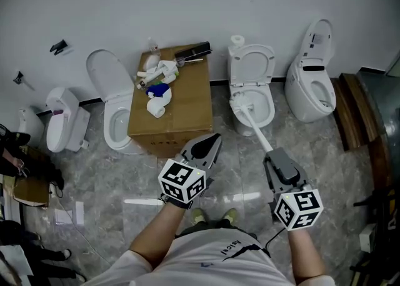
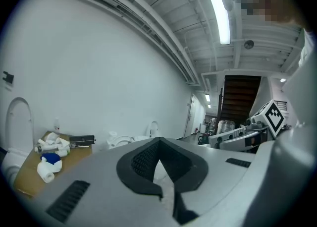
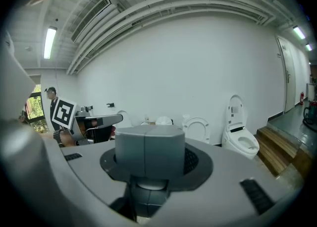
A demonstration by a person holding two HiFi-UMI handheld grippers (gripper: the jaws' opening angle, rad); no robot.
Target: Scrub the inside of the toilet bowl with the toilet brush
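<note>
Setting: a tiled room with several white toilets along a wall and a cardboard box (image 1: pixel 181 113) of clutter between two of them.
Toilet bowl: the toilet bowl (image 1: pixel 270 108) stood lid-up, just right of the box.
Toilet brush: the toilet brush (image 1: pixel 257 130) ran as a white shaft from the right hand's tool into that bowl, its head near the bowl's left rim (bristles too small to make out).
Right gripper: the right gripper (image 1: pixel 272 157) was clamped on the brush's grey handle end.
Left gripper: the left gripper (image 1: pixel 212 142) hovered over the floor beside the box, jaws closed together on nothing.
Risk: the grip sat at the far end of a long shaft, so hard scrubbing could probably twist the handle in the jaws or flick the head over the rim, splashing the floor.
</note>
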